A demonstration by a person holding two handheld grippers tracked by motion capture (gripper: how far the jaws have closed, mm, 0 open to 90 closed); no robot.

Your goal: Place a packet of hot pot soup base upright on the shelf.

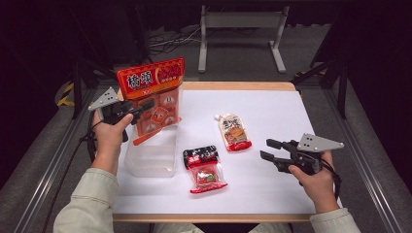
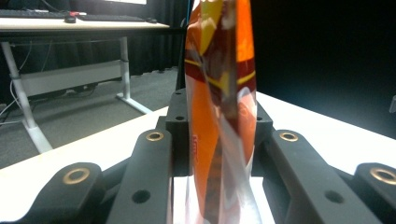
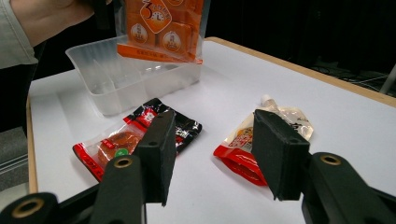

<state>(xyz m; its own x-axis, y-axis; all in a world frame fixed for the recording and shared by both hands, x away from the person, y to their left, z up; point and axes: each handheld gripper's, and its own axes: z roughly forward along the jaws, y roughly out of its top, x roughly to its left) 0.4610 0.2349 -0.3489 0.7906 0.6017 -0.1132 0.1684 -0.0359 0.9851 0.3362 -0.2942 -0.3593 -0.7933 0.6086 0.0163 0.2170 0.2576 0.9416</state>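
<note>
Large orange-and-red snack bag with a clear lower window (image 1: 156, 97): held upright in the air, its bottom edge hanging over the clear rectangular plastic tub (image 1: 150, 158) at the left of the white table top (image 1: 272, 111). In the right gripper view the bag's lower edge sits above the tub's open mouth, apart from it.

Left gripper (image 1: 138, 108): jaws pinch the bag at its left edge, about mid-height. In the left gripper view the bag (image 2: 219, 112) stands edge-on between the two black jaws, which press on it from both sides. The left hand (image 1: 111, 133) holds this gripper raised above the table.

Tub: nothing visible inside.

Just right of the tub lies a small red-and-black sachet with a clear window (image 1: 205, 169), flat on the table. Further right and a little farther from the person, a pale spouted pouch with a red base (image 1: 233, 131), also flat, apart from the sachet.

Right gripper (image 1: 272, 150): low over the table's right side, held by the right hand (image 1: 316, 182), jaws spread with nothing between them, pointing toward the two flat packets.
</note>
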